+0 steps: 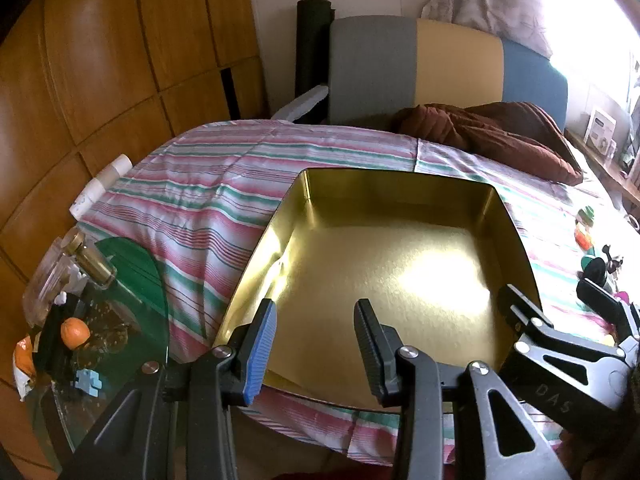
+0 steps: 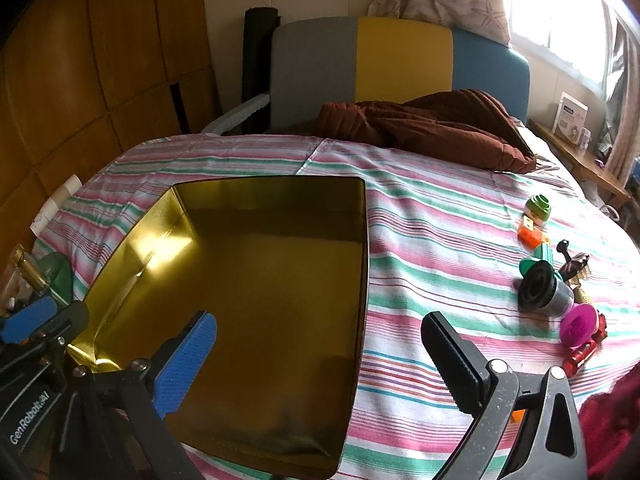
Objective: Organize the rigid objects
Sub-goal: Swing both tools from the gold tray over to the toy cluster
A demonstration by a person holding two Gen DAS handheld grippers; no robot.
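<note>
An empty gold metal tin (image 1: 384, 264) lies open on the striped cloth; it also shows in the right wrist view (image 2: 256, 304). My left gripper (image 1: 316, 340) is open and empty over the tin's near edge. My right gripper (image 2: 320, 360) is open and empty, straddling the tin's right wall. Small rigid objects lie in a cluster to the right: a black cylinder (image 2: 540, 288), a pink cup (image 2: 578, 326), a green-topped piece (image 2: 538, 206), an orange block (image 2: 530, 236) and a red part (image 2: 580, 356).
A brown quilt (image 2: 432, 124) lies at the back of the striped cloth (image 2: 432, 232). A glass side table (image 1: 132, 280) at the left carries a brass-capped bottle (image 1: 94, 262), an orange ball (image 1: 74, 332) and clutter. A wooden wall stands at the left.
</note>
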